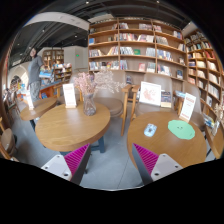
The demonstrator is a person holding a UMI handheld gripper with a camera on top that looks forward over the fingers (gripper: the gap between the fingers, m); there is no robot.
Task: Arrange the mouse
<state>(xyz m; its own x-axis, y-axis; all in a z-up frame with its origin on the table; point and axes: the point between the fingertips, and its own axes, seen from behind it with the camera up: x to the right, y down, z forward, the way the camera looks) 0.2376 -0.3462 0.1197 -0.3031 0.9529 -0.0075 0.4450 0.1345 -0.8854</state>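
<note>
Wooden round tabletops fill the middle of the gripper view, inside a room lined with tall bookshelves. The fingers are spread wide apart with nothing between them, and their magenta pads face each other over grey floor.

On the right tabletop, beyond the right finger, lies a small pale object that may be the mouse, though it is too small to tell for certain. Just beside it, further right, sits a round green mat. A white sign stands upright at the far edge of that tabletop, and another upright card stands near its right side.

The left tabletop lies beyond the left finger, well apart from the pale object. A vase with dried stems stands near its far edge, with an upright card to its left. A wooden chair stands between the two tabletops. A person stands further back on the left, near a lower set of shelves.
</note>
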